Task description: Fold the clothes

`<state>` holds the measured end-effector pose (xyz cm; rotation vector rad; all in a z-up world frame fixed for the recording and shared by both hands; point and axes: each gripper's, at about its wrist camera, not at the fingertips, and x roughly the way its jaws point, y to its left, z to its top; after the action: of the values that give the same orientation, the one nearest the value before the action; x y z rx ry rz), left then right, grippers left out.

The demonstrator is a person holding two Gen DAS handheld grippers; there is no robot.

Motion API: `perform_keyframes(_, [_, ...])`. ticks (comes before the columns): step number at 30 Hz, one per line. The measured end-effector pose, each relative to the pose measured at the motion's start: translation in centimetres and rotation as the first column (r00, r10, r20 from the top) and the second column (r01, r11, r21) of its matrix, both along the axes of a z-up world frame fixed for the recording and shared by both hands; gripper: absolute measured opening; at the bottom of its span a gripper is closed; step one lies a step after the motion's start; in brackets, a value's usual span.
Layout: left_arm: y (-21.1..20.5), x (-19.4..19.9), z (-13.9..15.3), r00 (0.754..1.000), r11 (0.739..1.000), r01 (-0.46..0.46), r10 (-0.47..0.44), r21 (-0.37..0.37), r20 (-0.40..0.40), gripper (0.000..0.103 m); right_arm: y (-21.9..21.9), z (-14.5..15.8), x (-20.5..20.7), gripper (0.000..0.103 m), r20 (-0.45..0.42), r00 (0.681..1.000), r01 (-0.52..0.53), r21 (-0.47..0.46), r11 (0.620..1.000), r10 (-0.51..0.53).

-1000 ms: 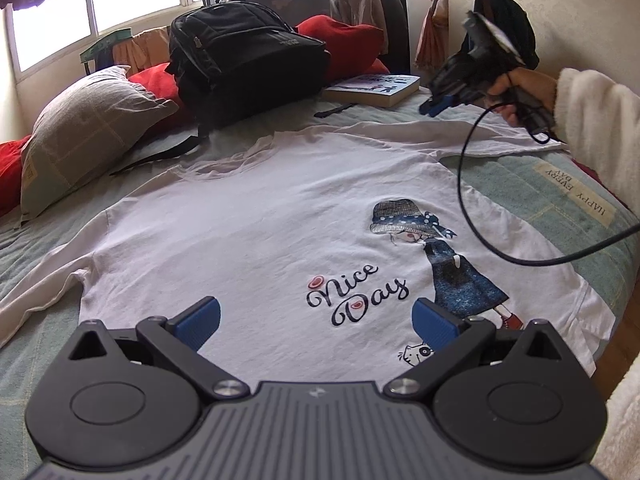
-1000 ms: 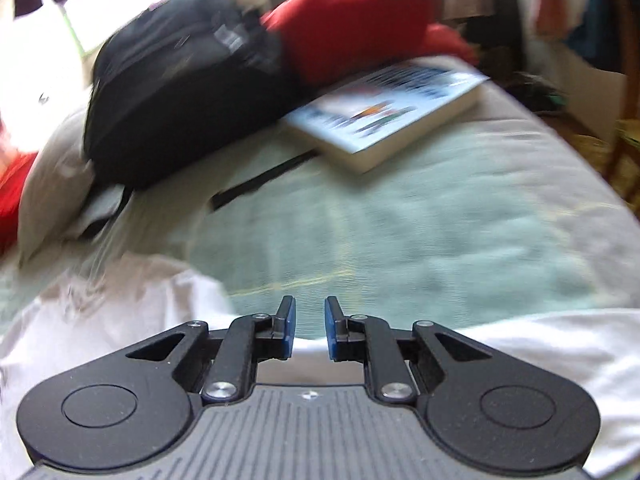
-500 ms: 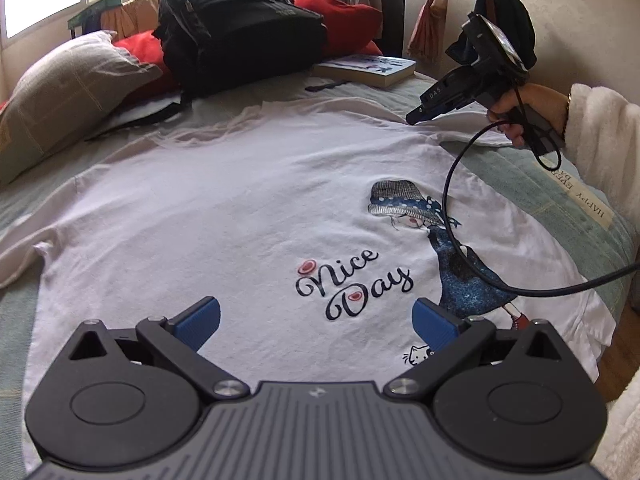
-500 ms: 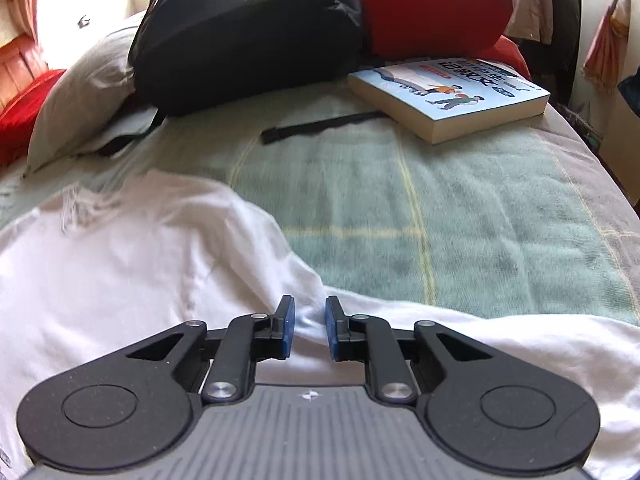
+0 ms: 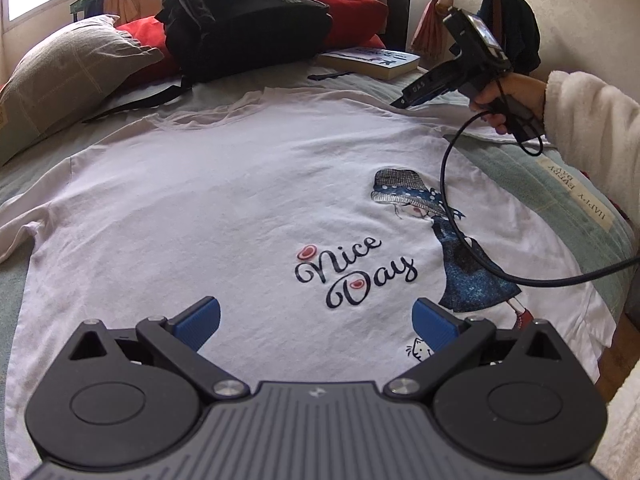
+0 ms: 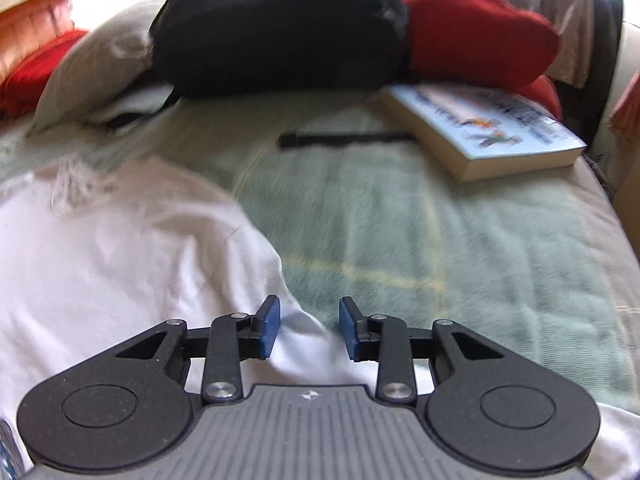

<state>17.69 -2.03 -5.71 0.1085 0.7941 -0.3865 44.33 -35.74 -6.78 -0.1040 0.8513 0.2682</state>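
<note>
A white T-shirt (image 5: 224, 200) lies spread flat, print side up, on a pale green bedspread (image 6: 420, 240), filling the middle of the left wrist view. At about ten o'clock from the shirt a grey pillow (image 5: 68, 68) leans at the head of the bed; at twelve o'clock sits a black backpack (image 5: 244, 16) with a red cushion (image 5: 352, 4) behind it, and toward one o'clock a book (image 5: 372, 60) lies flat on the bedspread. The left gripper (image 5: 316, 320) hangs over the shirt's lower hem at six o'clock, released, its blue pads (image 5: 202, 320) set wide apart with only flat cloth showing beneath them. At two o'clock the right gripper (image 5: 404, 101), held by a hand (image 5: 504, 100) in a fluffy white sleeve (image 5: 592, 128), points down at the shirt's shoulder, a black cable (image 5: 452, 200) looping from it across the print. In the right wrist view, which is blurred, the right gripper's jaws are opening, with the edge of the shirt's sleeve lying between and below the pads, not pinched.
</note>
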Motion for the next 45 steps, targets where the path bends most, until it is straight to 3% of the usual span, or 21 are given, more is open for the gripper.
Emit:
perform_keyframes(2, [0.1, 0.1, -0.1, 1.000, 1.000, -0.006, 0.006, -0.001, -0.005, 0.101, 0.4, -0.1, -0.5, 0.029, 0.021, 1.000, -0.022, -0.016, 1.000, 0.022])
perform_keyframes(3, [0.1, 0.1, -0.1, 1.000, 1.000, -0.008, 0.008, 0.000, -0.007, 0.101, 0.5, -0.1, -0.7, 0.013, 0.023, 0.999, -0.038, -0.010, 0.999, 0.038])
perform_keyframes(4, [0.2, 0.2, -0.1, 1.000, 1.000, -0.009, 0.009, 0.000, -0.007, 0.101, 0.7, 0.0, -0.9, 0.009, 0.027, 0.998, -0.052, -0.010, 0.999, 0.052])
perform_keyframes(8, [0.3, 0.2, 0.0, 1.000, 1.000, -0.010, 0.010, -0.005, 0.000, 0.101, 1.4, 0.3, -0.6, 0.005, 0.073, 0.997, -0.033, -0.066, 0.997, 0.038])
perform_keyframes(10, [0.5, 0.2, 0.2, 1.000, 1.000, -0.019, 0.019, -0.009, 0.006, 0.101, 0.9, 0.8, 0.4, 0.005, 0.108, 0.994, 0.032, -0.048, 0.998, -0.027])
perform_keyframes(14, [1.1, 0.1, 0.6, 0.999, 0.999, -0.038, 0.039, -0.014, 0.018, 0.101, -0.3, 1.3, 2.5, 0.004, 0.099, 0.987, 0.126, 0.036, 0.991, -0.129])
perform_keyframes(17, [1.6, 0.0, 0.9, 0.998, 0.999, -0.052, 0.053, -0.014, 0.032, 0.101, -0.4, 2.4, 2.4, 0.010, 0.086, 0.982, 0.163, 0.077, 0.984, -0.170])
perform_keyframes(20, [2.0, 0.0, 1.2, 0.997, 0.998, -0.067, 0.068, -0.013, 0.042, 0.101, 0.9, 3.7, 1.7, 0.016, 0.096, 0.991, 0.085, 0.115, 0.990, -0.096])
perform_keyframes(24, [2.3, -0.3, 1.2, 0.996, 0.997, -0.070, 0.071, -0.015, 0.050, 0.101, 3.1, 3.5, 3.0, 0.021, -0.073, 0.994, 0.095, 0.202, 0.975, -0.082])
perform_keyframes(25, [2.4, -0.3, 1.1, 0.996, 0.997, -0.071, 0.072, -0.018, 0.049, 0.101, 3.7, 3.1, 3.4, 0.028, -0.104, 0.991, 0.107, 0.200, 0.974, -0.088])
perform_keyframes(28, [2.7, -0.3, 0.8, 0.996, 0.997, -0.075, 0.076, -0.020, 0.043, 0.101, 5.6, 1.3, 4.7, 0.035, -0.160, 0.978, 0.156, 0.153, 0.976, -0.132])
perform_keyframes(34, [3.2, -0.1, 0.9, 0.996, 0.997, -0.077, 0.078, -0.023, 0.037, 0.101, 7.8, -0.3, 7.1, 0.043, -0.035, 0.976, 0.216, 0.127, 0.968, -0.213])
perform_keyframes(37, [3.4, -0.4, 1.3, 0.995, 0.996, -0.083, 0.084, -0.027, 0.048, 0.101, 7.3, 0.1, 7.1, 0.044, -0.018, 0.980, 0.198, 0.154, 0.968, -0.198])
perform_keyframes(40, [3.4, -0.7, 1.6, 0.995, 0.996, -0.085, 0.087, -0.032, 0.057, 0.101, 5.5, 2.2, 5.4, 0.044, 0.008, 0.987, 0.158, 0.154, 0.975, -0.161])
perform_keyframes(45, [2.6, -0.9, 1.6, 0.996, 0.998, -0.061, 0.062, -0.029, 0.062, 0.101, -1.4, 5.3, 1.5, 0.051, 0.057, 0.982, 0.179, 0.016, 0.984, -0.180])
